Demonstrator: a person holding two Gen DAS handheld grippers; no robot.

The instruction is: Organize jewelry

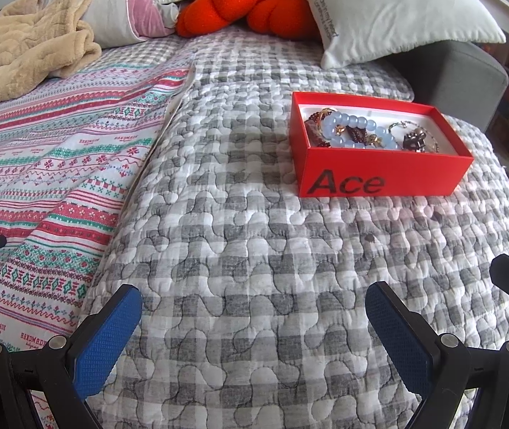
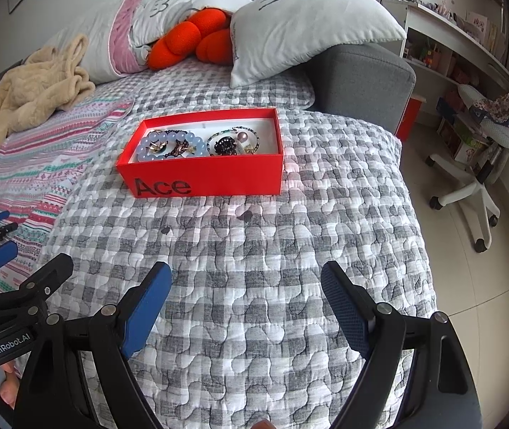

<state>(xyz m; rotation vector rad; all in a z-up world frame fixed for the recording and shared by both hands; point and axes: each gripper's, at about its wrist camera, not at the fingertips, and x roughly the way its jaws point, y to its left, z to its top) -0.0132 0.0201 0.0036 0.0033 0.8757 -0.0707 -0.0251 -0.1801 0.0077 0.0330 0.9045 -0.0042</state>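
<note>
A red open box marked "Ace" (image 1: 379, 175) sits on the grey checked quilt. It also shows in the right wrist view (image 2: 218, 175). Inside lie a pale blue bead bracelet (image 1: 352, 125) (image 2: 168, 143), dark bead bracelets (image 2: 227, 144) and small gold pieces, piled together. My left gripper (image 1: 254, 307) is open and empty, hovering over the quilt well short of the box. My right gripper (image 2: 247, 286) is open and empty, also over the quilt in front of the box. The left gripper's body (image 2: 21, 293) shows at the lower left of the right wrist view.
A striped patterned cover (image 1: 47, 164) lies to the left with a beige fleece (image 1: 29, 50) on it. Pillows (image 1: 397, 10) and an orange plush (image 1: 240, 3) sit behind the box. A grey sofa arm (image 2: 365, 82), shelves and a white office chair (image 2: 469, 193) stand to the right.
</note>
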